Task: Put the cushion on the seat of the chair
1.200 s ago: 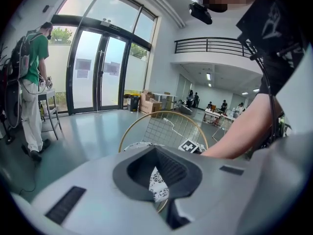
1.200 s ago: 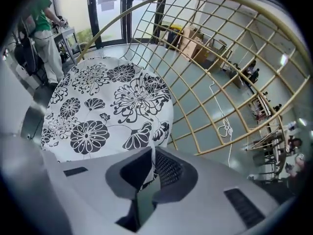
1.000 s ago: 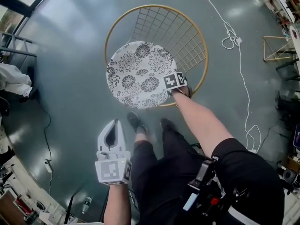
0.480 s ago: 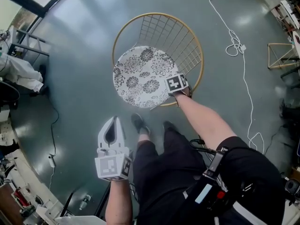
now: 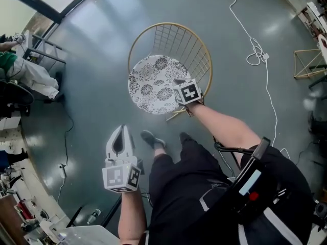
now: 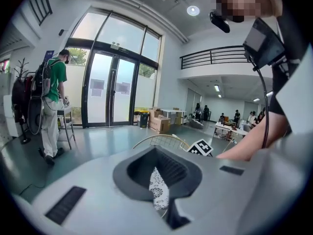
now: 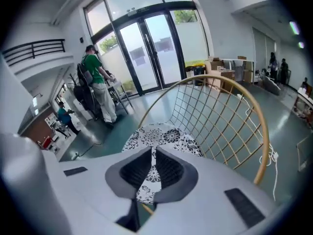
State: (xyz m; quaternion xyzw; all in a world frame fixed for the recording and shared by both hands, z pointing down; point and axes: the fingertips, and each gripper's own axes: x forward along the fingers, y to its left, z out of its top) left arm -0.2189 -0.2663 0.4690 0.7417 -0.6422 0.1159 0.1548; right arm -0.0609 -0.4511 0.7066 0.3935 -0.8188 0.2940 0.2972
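The cushion (image 5: 153, 83) already lies on the seat of the chair (image 5: 190, 46). Your right gripper (image 5: 179, 82) has just closed its fingers almost together, on nothing. Left gripper (image 5: 121, 129) fingers are pressed together. Lift clear gently, then check that the cushion is centred

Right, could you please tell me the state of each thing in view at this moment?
cushion: lying flat on the seat of the chair, released.
chair: upright, seat covered by the cushion.
right gripper: above the cushion's near edge, jaws just closed almost together, nothing between them.
left gripper: held aside over the floor, shut, empty.
white cable: loose on the floor, partly coiled.
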